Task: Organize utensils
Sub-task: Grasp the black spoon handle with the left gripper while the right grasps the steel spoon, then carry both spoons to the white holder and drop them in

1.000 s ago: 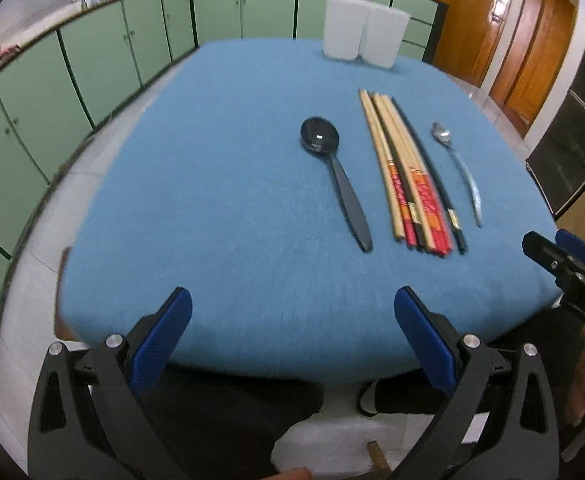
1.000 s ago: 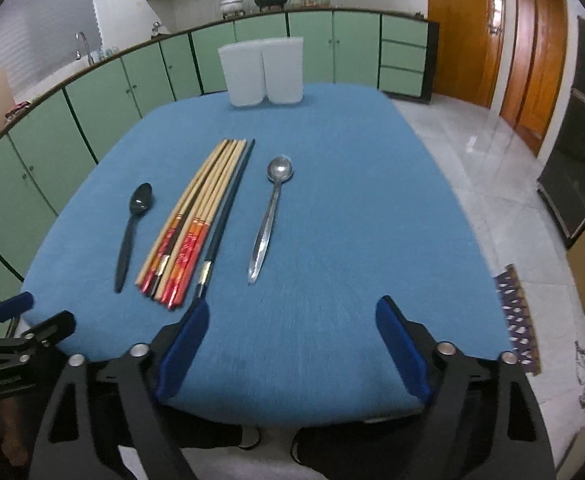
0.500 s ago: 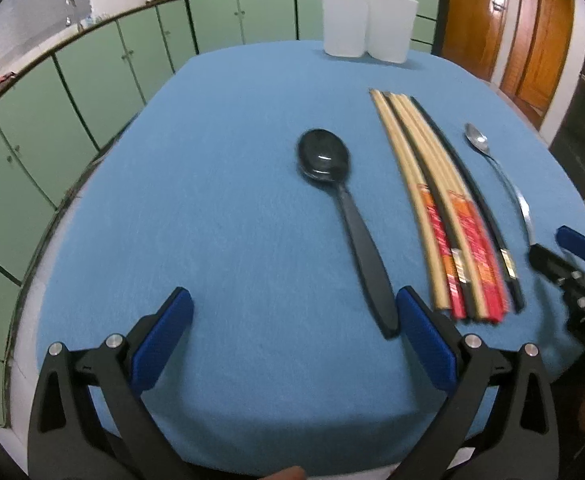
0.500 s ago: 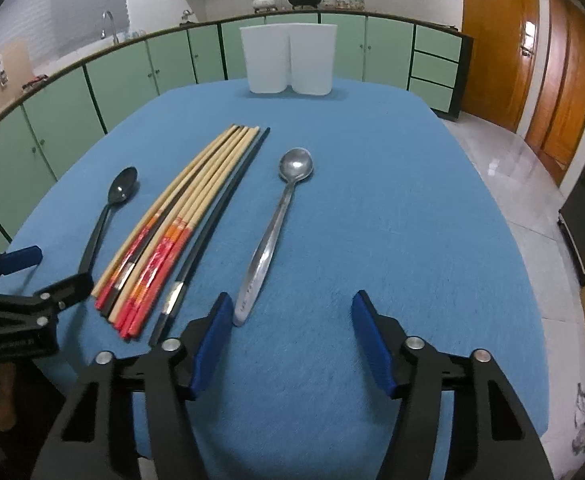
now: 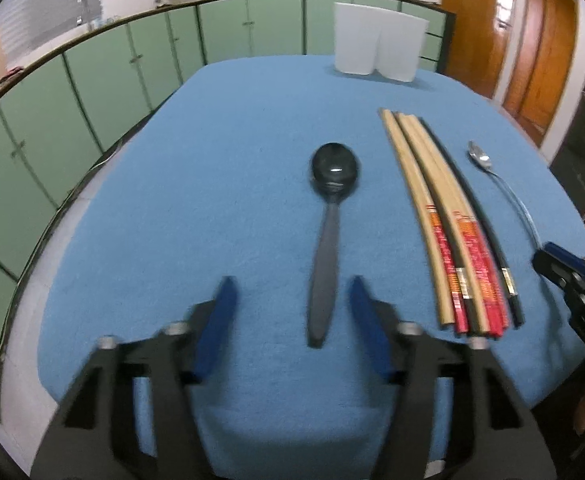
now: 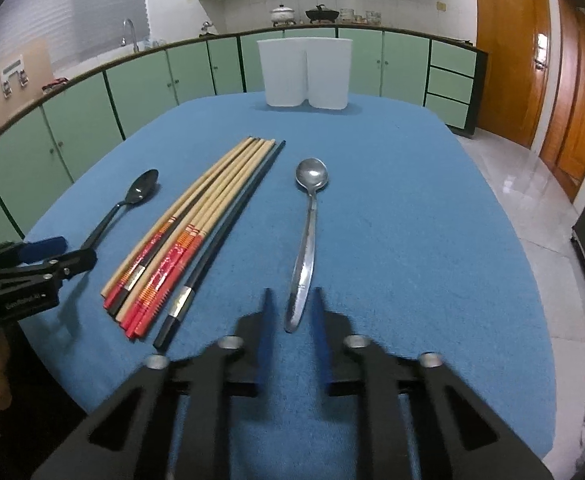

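A black spoon [image 5: 328, 236] lies on the blue table [image 5: 212, 184], handle toward me. My left gripper [image 5: 292, 312] is open, its fingers on either side of the handle's end, not touching it. Several chopsticks [image 6: 196, 232] lie in a bundle in the middle. A metal spoon [image 6: 306, 240] lies to their right. My right gripper [image 6: 292, 304] is open but narrow, its fingertips straddling the metal spoon's handle end. A white two-part holder [image 6: 304, 72] stands at the table's far edge. The black spoon also shows in the right wrist view [image 6: 132, 200].
Green cabinets [image 6: 140, 92] run behind the table. Wooden doors [image 6: 532, 80] stand at the right. The floor [image 6: 540, 200] lies past the table's right edge. Each gripper shows at the side of the other's view.
Both grippers have moved forward over the table and narrowed. The left now straddles the black spoon's handle, the right the metal spoon's handle.
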Demonstrator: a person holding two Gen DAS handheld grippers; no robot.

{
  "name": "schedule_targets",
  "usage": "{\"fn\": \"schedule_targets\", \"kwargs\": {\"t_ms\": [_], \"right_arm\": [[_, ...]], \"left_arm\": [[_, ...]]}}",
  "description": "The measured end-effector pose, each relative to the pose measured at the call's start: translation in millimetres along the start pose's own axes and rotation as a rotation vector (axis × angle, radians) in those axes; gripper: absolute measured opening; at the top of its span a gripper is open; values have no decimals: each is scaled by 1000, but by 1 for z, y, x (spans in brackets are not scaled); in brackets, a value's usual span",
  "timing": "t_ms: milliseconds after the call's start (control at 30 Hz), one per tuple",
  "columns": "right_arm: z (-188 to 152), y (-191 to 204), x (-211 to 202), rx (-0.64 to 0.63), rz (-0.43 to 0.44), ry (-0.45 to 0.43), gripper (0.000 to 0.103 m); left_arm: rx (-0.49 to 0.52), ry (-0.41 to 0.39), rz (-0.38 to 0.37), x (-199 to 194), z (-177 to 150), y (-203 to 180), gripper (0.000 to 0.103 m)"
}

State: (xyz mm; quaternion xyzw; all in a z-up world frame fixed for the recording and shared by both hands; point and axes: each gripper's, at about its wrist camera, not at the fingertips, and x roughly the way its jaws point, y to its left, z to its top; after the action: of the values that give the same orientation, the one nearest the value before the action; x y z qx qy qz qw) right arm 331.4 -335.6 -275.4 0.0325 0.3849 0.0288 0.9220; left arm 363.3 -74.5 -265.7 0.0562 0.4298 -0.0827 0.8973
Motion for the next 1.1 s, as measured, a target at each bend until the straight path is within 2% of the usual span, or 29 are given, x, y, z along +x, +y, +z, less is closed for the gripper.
{"fn": "schedule_targets", "kwargs": {"t_ms": [33,67,100,333,500,600,867,1100], "right_arm": [[0,1,-1,-2,-2,1,11],[1,2,-1,-1,-2,1,11],[2,1,-2,4,3,2,10],[22,-5,-29,43,42,-11,9],[52,-9,-54,45,53,-27,9],[68,-9,-64,31,58,-37,9],[103,-12,-75,6,52,-53,9],[122,-12,-83,-19,56,-47,8]], "left_arm": [[12,-2,-16,-1,0,-2,20],[10,0,-34,-1,0,-3,14],[-1,8,-59,-2,1,-2,12],[-37,35,-141,-24,23,-2,12],[-45,85,-191,-36,42,2,12],[-29,104,-188,-41,48,3,12],[-12,33,-195,-65,69,8,12],[25,3,-221,-77,101,3,12]]}}
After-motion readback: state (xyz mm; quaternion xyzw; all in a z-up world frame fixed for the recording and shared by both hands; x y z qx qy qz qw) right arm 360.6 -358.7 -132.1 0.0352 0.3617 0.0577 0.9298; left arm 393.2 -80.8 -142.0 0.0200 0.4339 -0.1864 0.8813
